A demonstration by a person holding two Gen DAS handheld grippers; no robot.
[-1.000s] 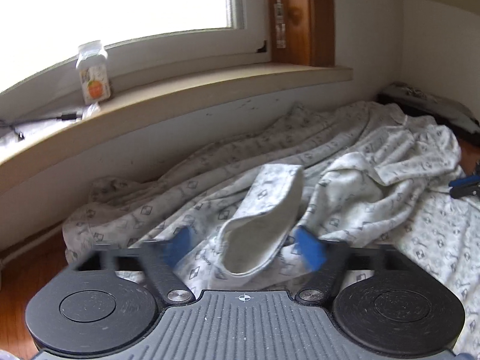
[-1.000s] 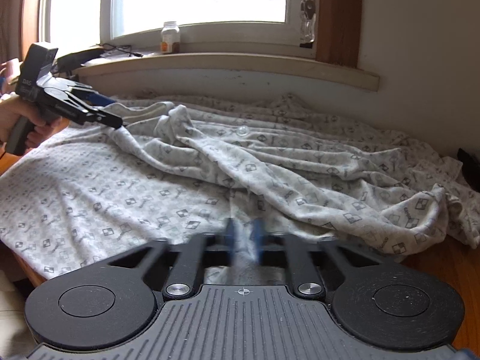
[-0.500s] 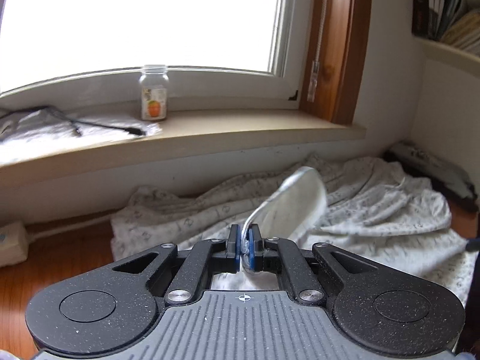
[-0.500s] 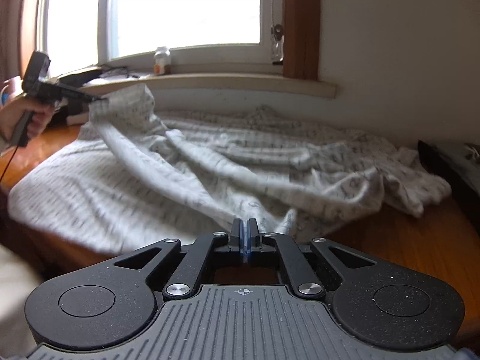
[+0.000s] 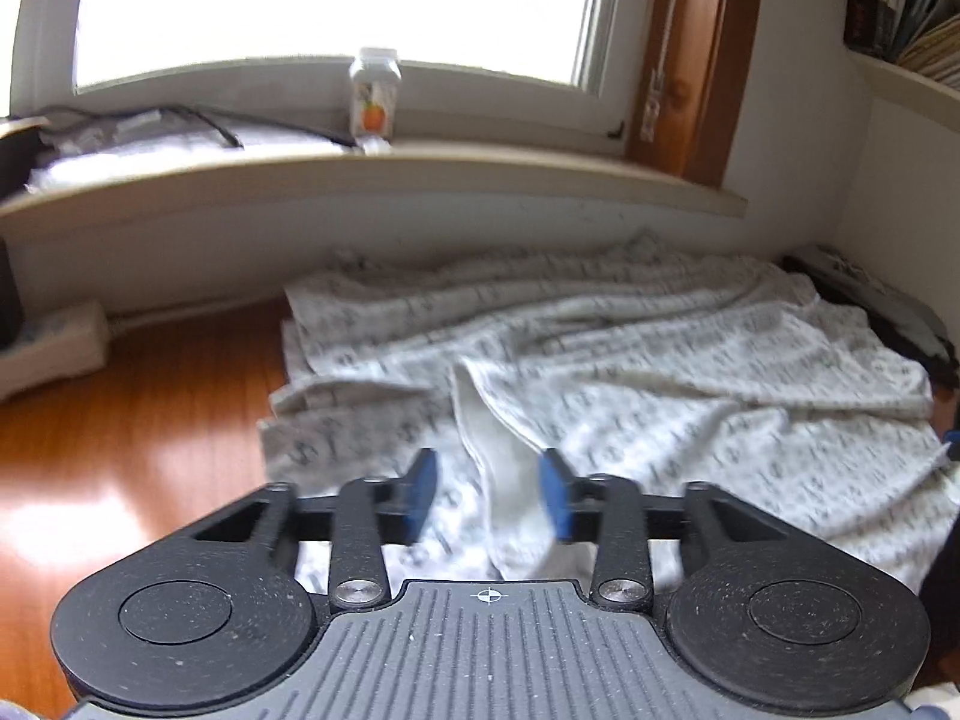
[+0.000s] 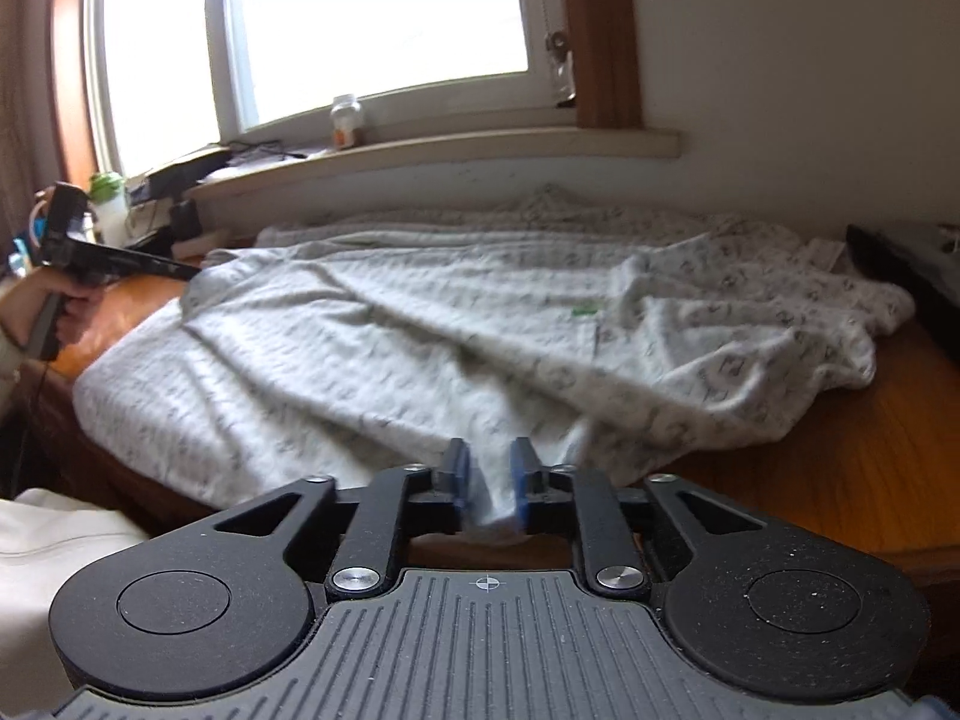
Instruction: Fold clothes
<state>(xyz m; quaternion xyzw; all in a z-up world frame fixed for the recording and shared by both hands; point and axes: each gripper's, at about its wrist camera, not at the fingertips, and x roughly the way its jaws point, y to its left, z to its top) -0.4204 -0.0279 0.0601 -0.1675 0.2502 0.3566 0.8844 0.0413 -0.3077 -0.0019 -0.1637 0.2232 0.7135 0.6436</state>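
One garment: you have a single printed garment (image 6: 456, 336) spread over the wooden table (image 6: 870, 438), its far side bunched against the wall.
Done so far: a near layer looks laid over the rest, so I judge one fold is just set down; the cloth is still wrinkled and far from a neat stack.
Left to do: smooth the bunched right end, then make the remaining folds, as far as you can judge from this.
Left gripper (image 5: 487, 495): your fingers are spreading; a pale strip of cloth (image 5: 504, 480) lies between them, with no pad visibly pressing it.
Right gripper (image 6: 487, 483): your fingers are parting too; a hem sits between them at the table's near edge, and the pads seem to be letting go.
Left hand (image 6: 66, 312): seen from the right camera, it holds its tool at the garment's left corner.
Containers: a jar (image 5: 375, 102) stands on the sill (image 5: 420, 168); contents too blurred to tell.
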